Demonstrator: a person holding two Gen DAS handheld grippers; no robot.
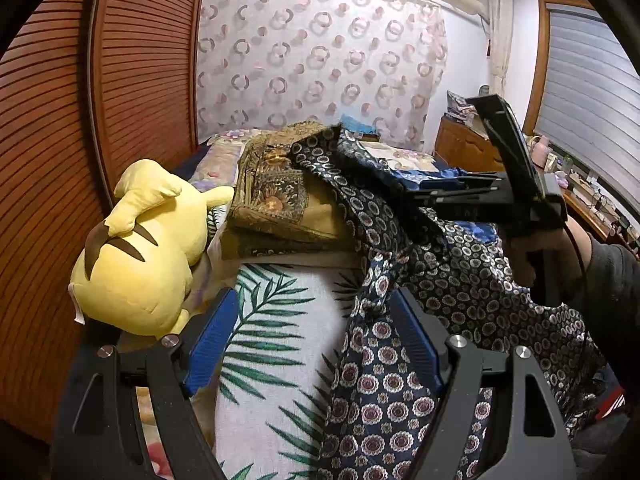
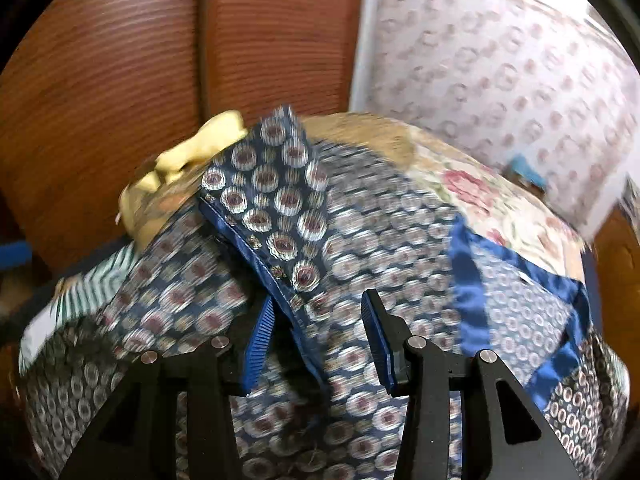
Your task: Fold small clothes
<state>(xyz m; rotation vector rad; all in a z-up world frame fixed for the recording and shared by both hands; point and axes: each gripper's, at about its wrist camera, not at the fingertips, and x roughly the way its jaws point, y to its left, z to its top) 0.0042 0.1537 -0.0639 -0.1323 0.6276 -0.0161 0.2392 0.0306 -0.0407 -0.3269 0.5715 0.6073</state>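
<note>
A dark blue garment with round medallion print (image 1: pixel 384 376) lies rumpled over the bed's leaf-print cover (image 1: pixel 272 320). My left gripper (image 1: pixel 314 312) is open; the cloth drapes against its right finger (image 1: pixel 412 340) without being pinched. My right gripper (image 1: pixel 440 196) reaches in from the right over the garment, cloth hanging from it. In the blurred right wrist view the right gripper (image 2: pixel 316 312) has its jaws apart, and a hemmed flap of the garment (image 2: pixel 276 216) stands up between them. A bright blue satin lining (image 2: pixel 468 280) shows at right.
A yellow plush toy (image 1: pixel 140 248) lies at the left by the louvred wooden wardrobe (image 1: pixel 60 140). A folded gold-brown patterned cloth (image 1: pixel 276 200) lies behind the garment. A floral quilt (image 2: pixel 480 192) covers the far bed. A wooden cabinet (image 1: pixel 464 144) and cluttered desk stand at right.
</note>
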